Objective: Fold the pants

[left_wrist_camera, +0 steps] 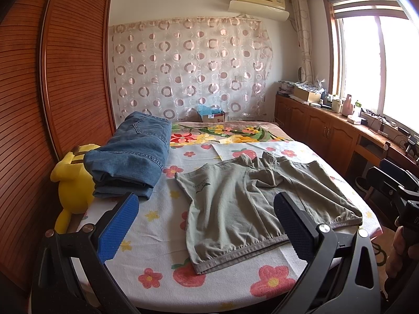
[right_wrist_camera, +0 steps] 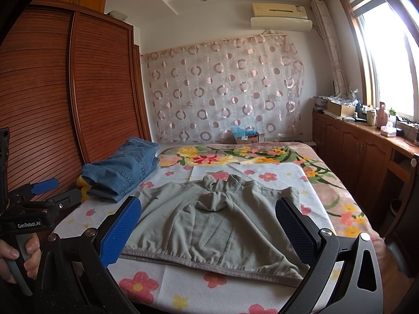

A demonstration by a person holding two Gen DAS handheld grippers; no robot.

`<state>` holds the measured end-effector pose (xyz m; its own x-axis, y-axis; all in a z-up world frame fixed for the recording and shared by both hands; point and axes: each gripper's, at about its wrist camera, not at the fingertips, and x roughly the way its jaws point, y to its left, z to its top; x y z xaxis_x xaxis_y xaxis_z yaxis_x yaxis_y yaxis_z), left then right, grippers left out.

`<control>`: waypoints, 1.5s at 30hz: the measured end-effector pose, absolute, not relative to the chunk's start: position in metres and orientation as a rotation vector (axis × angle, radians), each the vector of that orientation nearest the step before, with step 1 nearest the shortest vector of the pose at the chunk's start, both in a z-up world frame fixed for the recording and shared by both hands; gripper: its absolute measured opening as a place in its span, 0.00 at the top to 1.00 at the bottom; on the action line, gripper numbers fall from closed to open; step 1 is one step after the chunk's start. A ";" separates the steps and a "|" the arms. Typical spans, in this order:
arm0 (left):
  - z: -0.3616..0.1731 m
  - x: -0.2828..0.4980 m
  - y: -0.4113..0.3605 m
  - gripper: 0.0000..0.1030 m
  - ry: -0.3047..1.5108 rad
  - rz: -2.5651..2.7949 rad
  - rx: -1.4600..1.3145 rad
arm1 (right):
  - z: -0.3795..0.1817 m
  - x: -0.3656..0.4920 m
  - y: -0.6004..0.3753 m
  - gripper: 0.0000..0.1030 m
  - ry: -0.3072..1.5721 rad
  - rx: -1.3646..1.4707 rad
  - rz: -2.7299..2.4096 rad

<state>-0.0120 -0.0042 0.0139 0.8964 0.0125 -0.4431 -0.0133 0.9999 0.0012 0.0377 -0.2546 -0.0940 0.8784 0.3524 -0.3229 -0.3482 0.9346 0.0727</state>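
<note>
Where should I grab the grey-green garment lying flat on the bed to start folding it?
Take the grey-green garment by its elastic hem, at the two near corners, coming in low from the near edge of the bed. That edge lies flat, closest to both open claws, left claw and right claw.

One folded jeans (left_wrist_camera: pixel 131 154), one green garment (left_wrist_camera: pixel 251 204), one yellow plush (left_wrist_camera: pixel 72 180), one bed (left_wrist_camera: pixel 157 235), two grippers (left_wrist_camera: pixel 207 225) (right_wrist_camera: pixel 209 230).
</note>
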 end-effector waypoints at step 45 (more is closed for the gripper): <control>-0.031 0.075 -0.017 0.00 0.619 -0.117 0.116 | -0.094 0.089 -0.278 0.11 0.422 -0.070 0.334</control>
